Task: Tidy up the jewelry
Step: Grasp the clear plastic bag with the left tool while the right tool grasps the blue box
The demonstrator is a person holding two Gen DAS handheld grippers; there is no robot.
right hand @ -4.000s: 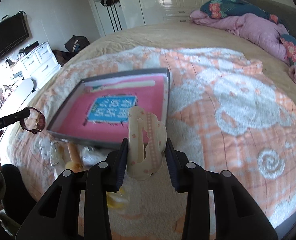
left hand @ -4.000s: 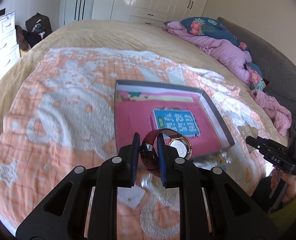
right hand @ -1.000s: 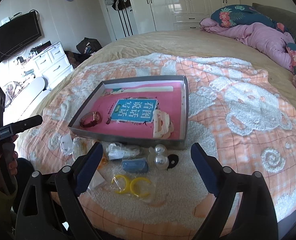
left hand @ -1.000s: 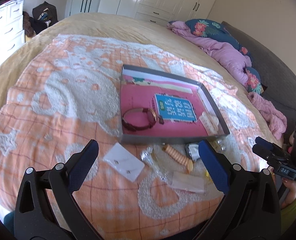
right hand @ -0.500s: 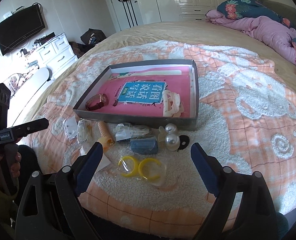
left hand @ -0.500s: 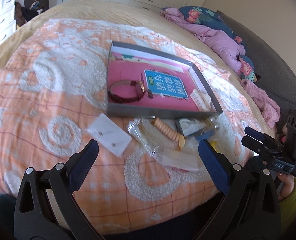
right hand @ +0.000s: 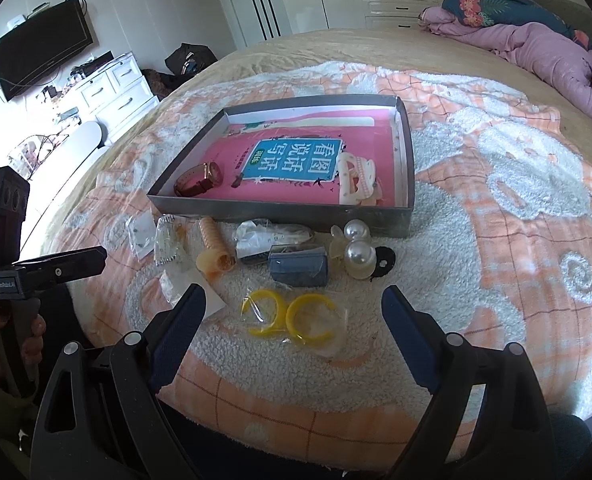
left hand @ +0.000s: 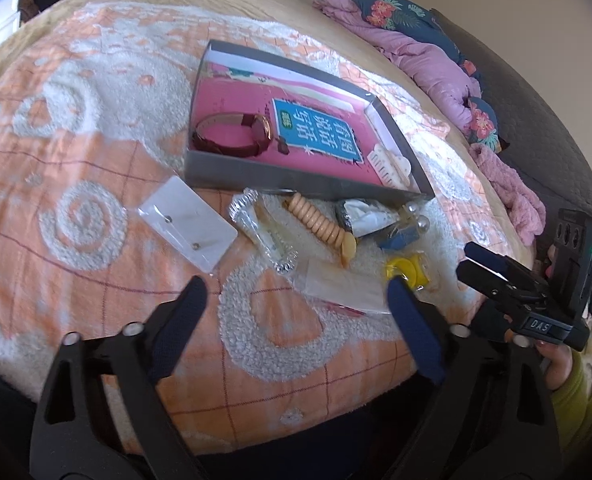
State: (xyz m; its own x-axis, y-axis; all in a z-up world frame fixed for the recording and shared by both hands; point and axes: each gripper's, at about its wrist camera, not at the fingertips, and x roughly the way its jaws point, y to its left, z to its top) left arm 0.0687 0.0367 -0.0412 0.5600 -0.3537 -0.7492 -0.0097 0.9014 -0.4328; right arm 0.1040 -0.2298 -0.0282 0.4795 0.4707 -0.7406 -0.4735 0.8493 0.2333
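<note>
A grey box (left hand: 256,170) (right hand: 280,210) with a pink book inside lies on the bed. A maroon watch (left hand: 232,136) (right hand: 198,180) and a cream hair claw (left hand: 389,166) (right hand: 357,178) lie in it. In front of the box lie bagged yellow hoops (right hand: 292,316) (left hand: 407,270), pearl pieces (right hand: 357,246), a blue item (right hand: 297,266), a beige spiral clip (left hand: 319,226) (right hand: 214,248) and an earring card (left hand: 190,222). My left gripper (left hand: 296,316) is open and empty above the near packets. My right gripper (right hand: 292,320) is open and empty over the yellow hoops.
The orange and white blanket (right hand: 495,200) covers the bed. A pink quilt and floral pillows (right hand: 535,40) lie at the far side. White drawers (right hand: 112,88) and a TV (right hand: 40,56) stand to the left. The bed's near edge is just below both grippers.
Both grippers released the watch and the hair claw into the box earlier and opened. Over the last second both moved down and closer to the loose items in front of the box.
</note>
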